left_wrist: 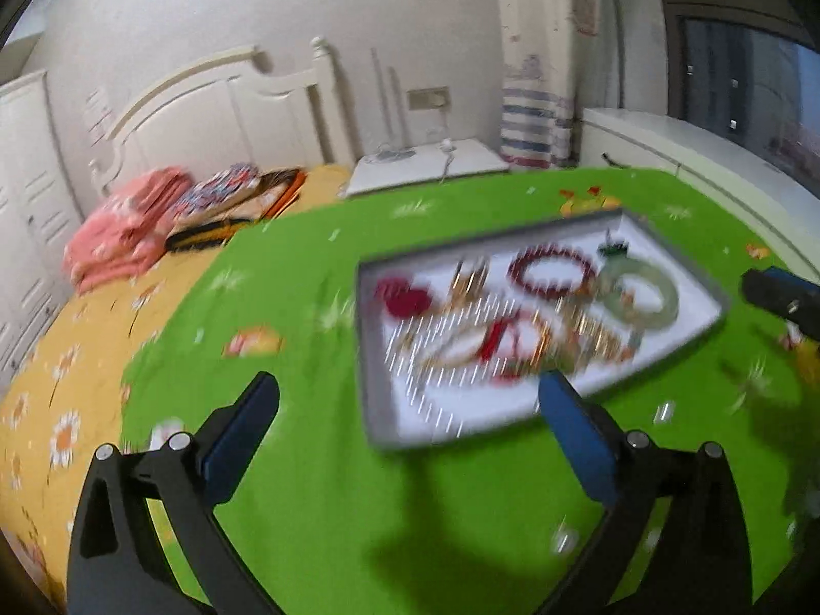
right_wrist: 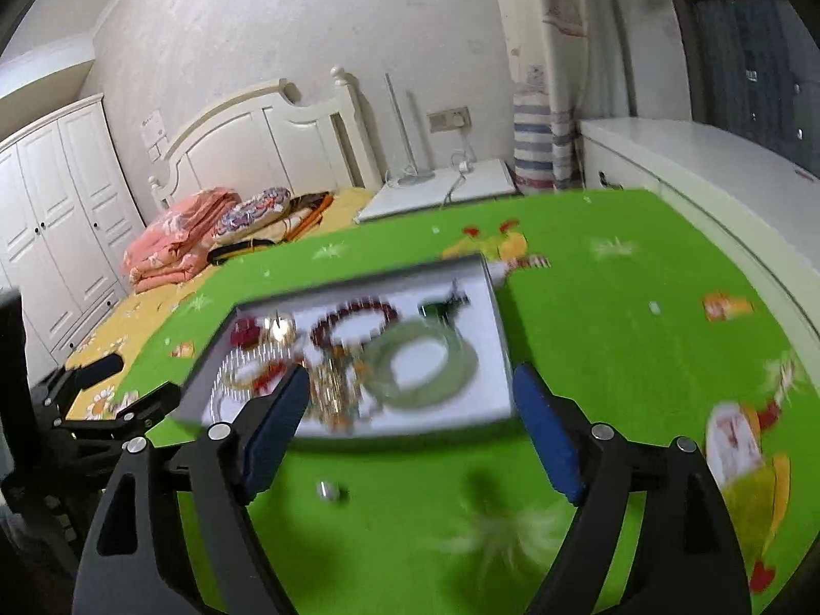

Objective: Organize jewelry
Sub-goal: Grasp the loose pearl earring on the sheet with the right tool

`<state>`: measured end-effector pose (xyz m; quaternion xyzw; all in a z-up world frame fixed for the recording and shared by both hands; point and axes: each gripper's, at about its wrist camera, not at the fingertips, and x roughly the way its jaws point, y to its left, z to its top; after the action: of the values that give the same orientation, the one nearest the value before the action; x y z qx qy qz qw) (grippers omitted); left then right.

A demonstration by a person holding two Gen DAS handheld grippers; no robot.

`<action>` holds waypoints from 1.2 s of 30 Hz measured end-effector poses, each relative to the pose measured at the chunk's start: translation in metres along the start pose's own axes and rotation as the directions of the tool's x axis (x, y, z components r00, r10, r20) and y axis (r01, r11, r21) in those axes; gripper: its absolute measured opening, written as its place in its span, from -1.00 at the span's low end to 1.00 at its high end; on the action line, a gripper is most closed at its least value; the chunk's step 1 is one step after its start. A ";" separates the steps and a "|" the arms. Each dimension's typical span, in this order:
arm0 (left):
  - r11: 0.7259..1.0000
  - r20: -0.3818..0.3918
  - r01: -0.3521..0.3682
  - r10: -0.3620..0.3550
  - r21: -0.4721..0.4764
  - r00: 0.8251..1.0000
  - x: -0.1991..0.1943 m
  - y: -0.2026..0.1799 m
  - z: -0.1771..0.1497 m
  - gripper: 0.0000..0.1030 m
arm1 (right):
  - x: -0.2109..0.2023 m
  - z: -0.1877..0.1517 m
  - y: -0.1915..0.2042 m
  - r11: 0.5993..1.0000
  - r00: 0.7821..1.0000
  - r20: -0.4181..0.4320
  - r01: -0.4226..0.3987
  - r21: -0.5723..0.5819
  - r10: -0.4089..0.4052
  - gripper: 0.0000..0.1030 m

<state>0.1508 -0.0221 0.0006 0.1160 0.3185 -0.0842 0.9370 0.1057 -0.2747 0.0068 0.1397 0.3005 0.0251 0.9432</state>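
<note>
A grey-rimmed white tray (left_wrist: 681, 256) (right_wrist: 494, 307) lies on the green cloth and holds a blurred heap of jewelry: a pale green jade bangle (left_wrist: 640, 297) (right_wrist: 420, 366), a dark red bead bracelet (left_wrist: 556, 269) (right_wrist: 353, 323), a red piece (left_wrist: 402, 297) (right_wrist: 246, 333), gold chains (left_wrist: 512, 343) (right_wrist: 333, 389) and a dark green pendant (right_wrist: 441, 307). My left gripper (left_wrist: 407, 394) is open and empty, above the cloth at the tray's near left. My right gripper (right_wrist: 410, 384) is open and empty, over the tray's near edge. The right gripper's tip (left_wrist: 779, 292) shows at the left wrist view's right edge.
The green cloth (left_wrist: 318, 461) (right_wrist: 615, 333) covers a table beside a bed with a yellow flowered sheet (left_wrist: 61, 384) and folded bedding (left_wrist: 128, 236). A white nightstand (right_wrist: 441, 189) and a white cabinet (right_wrist: 717, 164) stand behind. A small silver piece (right_wrist: 328, 491) lies on the cloth.
</note>
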 end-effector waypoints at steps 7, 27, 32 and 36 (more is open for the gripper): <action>0.995 -0.035 0.097 -0.098 -0.032 0.995 -0.001 0.011 -0.047 0.91 | -0.002 -0.033 0.007 0.998 0.999 -0.042 0.021 -0.062 -0.024 0.51; 0.919 -0.054 0.394 -0.394 -0.017 0.917 0.001 0.011 -0.049 0.91 | 0.048 -0.052 0.071 0.900 0.952 -0.305 -0.123 -0.417 -0.011 -0.26; 0.907 -0.079 0.411 -0.405 0.088 0.911 -0.003 -0.007 -0.052 0.91 | 0.055 -0.049 0.078 0.881 0.950 -0.313 -0.151 -0.448 0.003 -0.30; 0.899 -0.102 0.417 -0.406 0.135 0.908 -0.002 -0.016 -0.054 0.86 | 0.055 -0.047 0.075 0.885 0.947 -0.321 -0.169 -0.434 0.023 -0.61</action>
<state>0.1144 -0.0225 -0.0428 0.1207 0.3615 -0.3002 0.8744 0.1266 -0.1836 -0.0403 -0.0763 0.4215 0.1636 0.8887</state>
